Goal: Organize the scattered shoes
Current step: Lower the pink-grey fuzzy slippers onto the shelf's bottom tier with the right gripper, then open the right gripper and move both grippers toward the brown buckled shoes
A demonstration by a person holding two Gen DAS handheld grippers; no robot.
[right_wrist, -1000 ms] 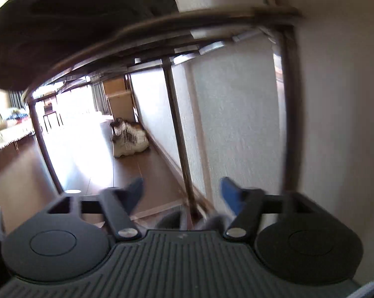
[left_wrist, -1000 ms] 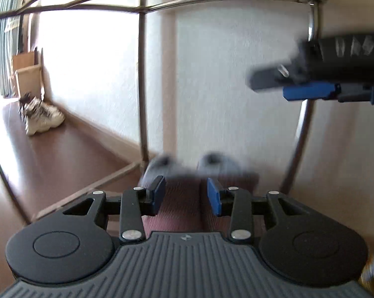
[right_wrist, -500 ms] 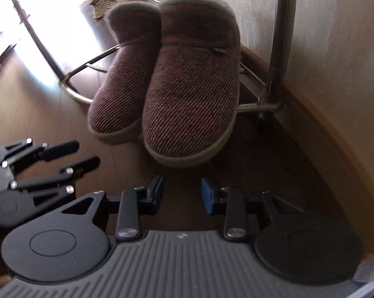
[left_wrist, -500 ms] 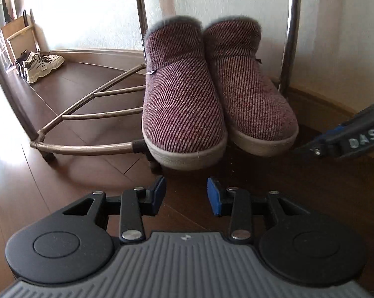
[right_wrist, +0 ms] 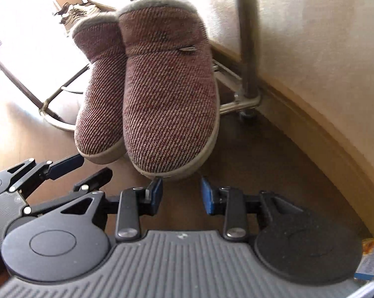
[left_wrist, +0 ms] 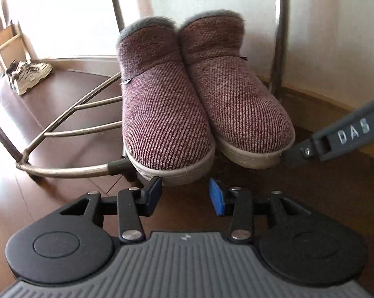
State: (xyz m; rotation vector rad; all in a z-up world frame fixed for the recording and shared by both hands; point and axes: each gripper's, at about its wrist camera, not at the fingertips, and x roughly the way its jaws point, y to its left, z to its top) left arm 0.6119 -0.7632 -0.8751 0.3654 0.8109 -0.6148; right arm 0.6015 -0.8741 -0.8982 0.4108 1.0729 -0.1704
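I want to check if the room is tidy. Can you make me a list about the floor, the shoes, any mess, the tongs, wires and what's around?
Surface: dark wooden floor, glare at the left.
Job's things: pair of maroon knit slippers, side by side on the bottom bars of a metal shoe rack, toes hanging over the front bar; white sneakers loose on the floor by the wall.
Clutter: cardboard box near the sneakers.
Grippers: left tongs opening, nothing between them, just in front of a slipper toe; right tongs open, empty, before the other toe.
Cables: nothing seen.
Surroundings: pale wall with baseboard behind the rack.
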